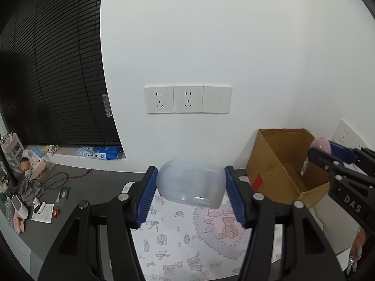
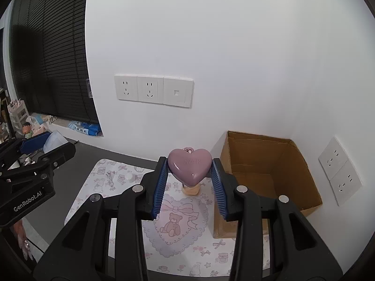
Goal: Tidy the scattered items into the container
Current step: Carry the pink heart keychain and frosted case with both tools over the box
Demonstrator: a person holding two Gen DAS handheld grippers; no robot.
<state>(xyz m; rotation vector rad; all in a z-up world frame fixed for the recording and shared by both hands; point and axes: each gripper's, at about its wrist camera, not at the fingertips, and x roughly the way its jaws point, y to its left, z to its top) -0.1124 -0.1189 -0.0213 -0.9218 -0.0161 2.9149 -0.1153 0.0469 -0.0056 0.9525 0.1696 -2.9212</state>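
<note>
My left gripper (image 1: 191, 182) is shut on a translucent pale-blue plastic container (image 1: 191, 183), held above the patterned mat (image 1: 178, 241). My right gripper (image 2: 189, 167) is shut on a pink heart-shaped item (image 2: 189, 166), held above the mat (image 2: 178, 231) just left of the open cardboard box (image 2: 269, 168). A small tan jar (image 2: 191, 189) stands on the mat under the heart. A small white round item (image 2: 129, 176) and a thin metal piece (image 2: 110, 175) lie at the mat's far left. The box (image 1: 286, 164) looks empty inside. The right gripper (image 1: 332, 154) with the heart shows over the box in the left wrist view.
The box stands in the corner against the white wall with sockets (image 1: 187, 99). More sockets (image 2: 339, 171) are on the right wall. Left of the mat, the dark desk holds cables (image 1: 56, 180), papers, a doll (image 1: 25, 164) and other clutter below black blinds.
</note>
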